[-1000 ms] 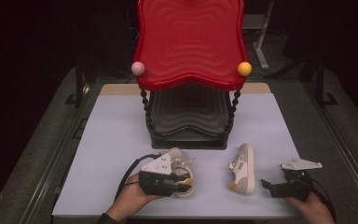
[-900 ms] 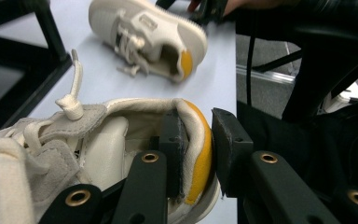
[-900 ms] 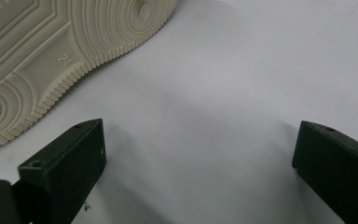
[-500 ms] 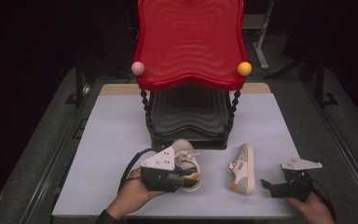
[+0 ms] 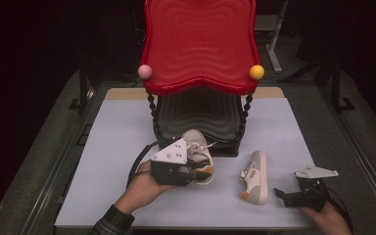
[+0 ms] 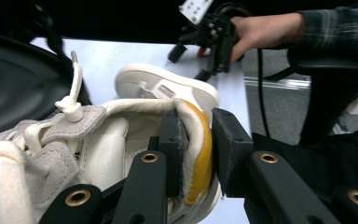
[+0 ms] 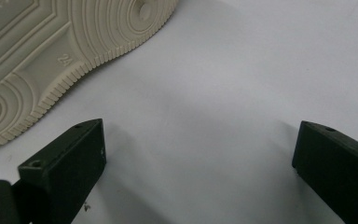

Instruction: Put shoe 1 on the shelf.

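Two small shoes are on the table point(image 5: 127, 122), in front of a red rack point(image 5: 200, 44) whose lower black shelf point(image 5: 198, 115) opens toward the person. The left tool point(image 5: 196, 169) is pinching the heel of one shoe point(image 5: 198, 147): in the left gripper view one jaw sits inside the collar and the other outside, against the yellow heel patch, and the gap between them is filled by the heel wall. That shoe points its toe away from the hand, toward the shelf just beyond it, so its long axis runs roughly straight into the shelf mouth. My guess is that the next move is a forward push along that line.

The second shoe point(image 5: 254, 177) lies on its side, sole facing the right tool point(image 5: 280, 195), which rests on the table just beside it with jaws spread and nothing between them; the right gripper view looks along the table at the ribbed sole point(image 7: 37, 56) off to one side. The right hand point(image 5: 330, 220) is clearly the nearer one for that shoe.

Compared with half a second ago, the left tool and its shoe have moved up the table toward the shelf; a second ago they were lower and nearer the table's edge. The second shoe and the right tool have not shifted.
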A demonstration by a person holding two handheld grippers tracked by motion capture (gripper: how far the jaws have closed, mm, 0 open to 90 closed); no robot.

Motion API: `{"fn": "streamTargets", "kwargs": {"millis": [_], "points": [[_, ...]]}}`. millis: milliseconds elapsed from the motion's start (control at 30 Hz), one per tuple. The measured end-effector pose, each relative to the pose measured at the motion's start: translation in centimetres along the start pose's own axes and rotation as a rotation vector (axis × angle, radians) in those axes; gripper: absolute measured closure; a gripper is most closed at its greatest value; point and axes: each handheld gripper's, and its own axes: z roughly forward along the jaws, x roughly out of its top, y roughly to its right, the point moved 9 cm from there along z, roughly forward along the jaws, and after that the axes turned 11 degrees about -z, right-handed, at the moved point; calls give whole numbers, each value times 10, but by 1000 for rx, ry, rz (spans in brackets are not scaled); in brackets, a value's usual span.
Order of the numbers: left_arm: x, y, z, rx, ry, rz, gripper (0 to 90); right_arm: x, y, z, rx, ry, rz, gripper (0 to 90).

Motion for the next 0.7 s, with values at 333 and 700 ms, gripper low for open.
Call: {"fn": "streamTargets", "kwargs": {"millis": [333,700], "points": [[23,-43,-4,73,1,82,744,0,0,0,-1,0,-1,21],[32,-95,3,149,-25,154,742,0,0,0,-1,2,-2,21]]}}
